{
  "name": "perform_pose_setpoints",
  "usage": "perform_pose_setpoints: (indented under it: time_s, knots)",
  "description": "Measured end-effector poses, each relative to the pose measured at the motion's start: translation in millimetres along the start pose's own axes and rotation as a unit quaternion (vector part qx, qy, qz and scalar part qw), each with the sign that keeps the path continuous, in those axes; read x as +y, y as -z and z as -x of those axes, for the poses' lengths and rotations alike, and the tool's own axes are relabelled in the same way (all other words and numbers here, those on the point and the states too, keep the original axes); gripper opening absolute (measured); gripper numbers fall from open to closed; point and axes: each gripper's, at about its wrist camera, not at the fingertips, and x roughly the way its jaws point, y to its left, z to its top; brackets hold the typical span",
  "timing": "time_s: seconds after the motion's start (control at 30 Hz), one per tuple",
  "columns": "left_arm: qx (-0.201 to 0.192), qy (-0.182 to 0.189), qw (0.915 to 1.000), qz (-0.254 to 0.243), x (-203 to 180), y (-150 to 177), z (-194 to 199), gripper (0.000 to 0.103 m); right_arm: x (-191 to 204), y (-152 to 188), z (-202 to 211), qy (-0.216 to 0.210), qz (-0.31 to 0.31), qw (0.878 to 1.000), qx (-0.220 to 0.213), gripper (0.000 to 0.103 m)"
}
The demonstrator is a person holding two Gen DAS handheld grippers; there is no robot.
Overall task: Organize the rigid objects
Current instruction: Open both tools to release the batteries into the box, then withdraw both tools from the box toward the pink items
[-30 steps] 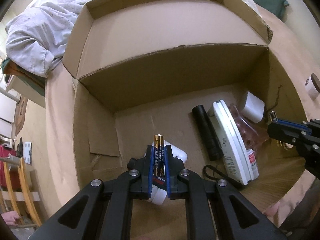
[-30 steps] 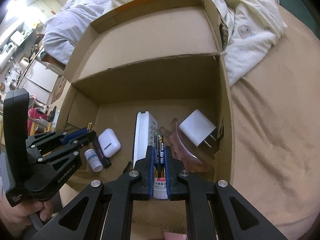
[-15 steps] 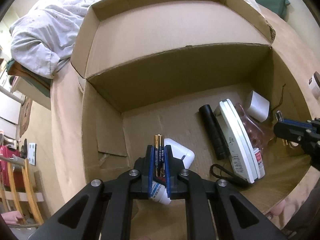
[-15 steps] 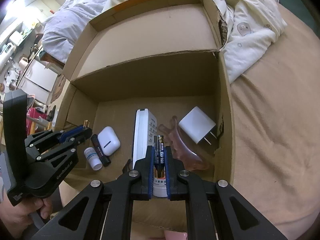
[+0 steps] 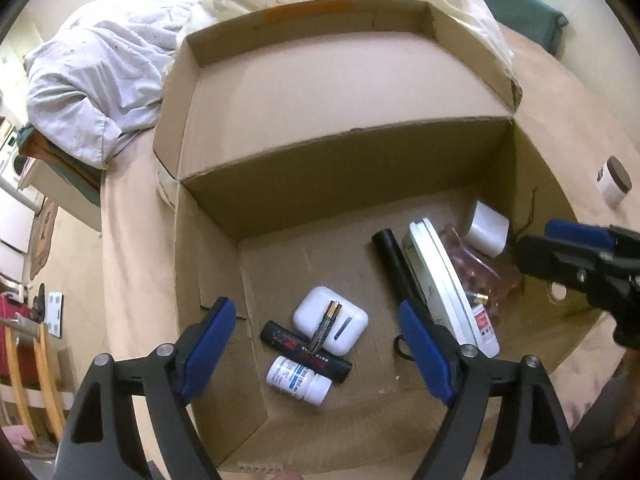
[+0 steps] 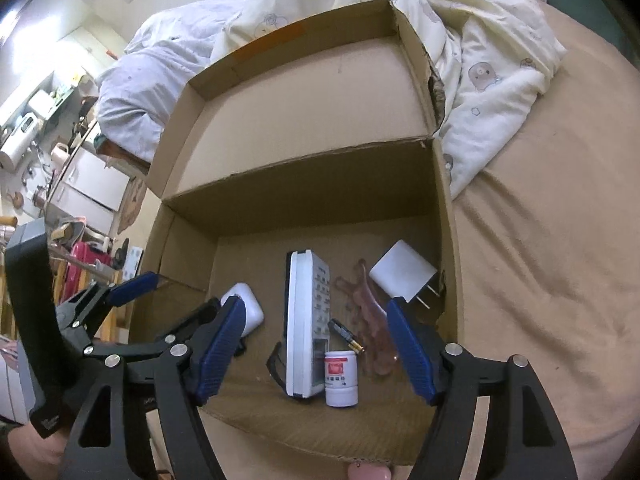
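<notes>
Both claws have let go since a second ago: the left claw (image 5: 312, 344) and right claw (image 6: 314, 354) now stand wide apart and empty above the box (image 5: 344, 160). One battery (image 5: 326, 326) lies tilted across the earbud case (image 5: 331, 325) and a black tube (image 5: 306, 351); the other battery (image 6: 346, 336) lies on the box floor between the remote (image 6: 306, 320) and a pink clip (image 6: 370, 320). Propped as it is, the left battery could roll off the case if the box is jolted or a finger brushes it.
</notes>
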Motion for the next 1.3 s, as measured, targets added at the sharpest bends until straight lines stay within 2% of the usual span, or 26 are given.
perform_pose_setpoints:
  time_s: [0.33, 0.57, 0.8, 0.97, 1.13, 1.3]
  knots:
    - [0.006, -0.016, 0.9998, -0.011, -2, 3, -4, 0.082, -5, -1, -5, 0.008, -0.015, 1.000, 0.007, 0.077]
    - [0.006, -0.012, 0.9999, -0.005, 0, 1, -1, 0.082, -4, -2, -4, 0.010, -0.011, 1.000, 0.010, 0.077]
    - [0.009, -0.006, 0.9999, -0.001, 6, 0, 17, 0.082, 1, -2, 11, -0.003, -0.013, 1.000, -0.008, 0.077]
    - [-0.005, 0.027, 0.9989, 0.038, 21, 9, 40, 0.084, 8, 1, 28, -0.015, -0.007, 1.000, -0.025, 0.077]
    - [-0.015, 0.030, 0.9977, 0.060, 31, 27, 59, 0.084, 13, 10, 43, -0.024, -0.009, 0.999, -0.031, 0.077]
    - [0.000, 0.061, 0.9937, 0.094, 34, 60, 64, 0.084, 16, 21, 57, -0.020, 0.005, 0.999, -0.038, 0.077]
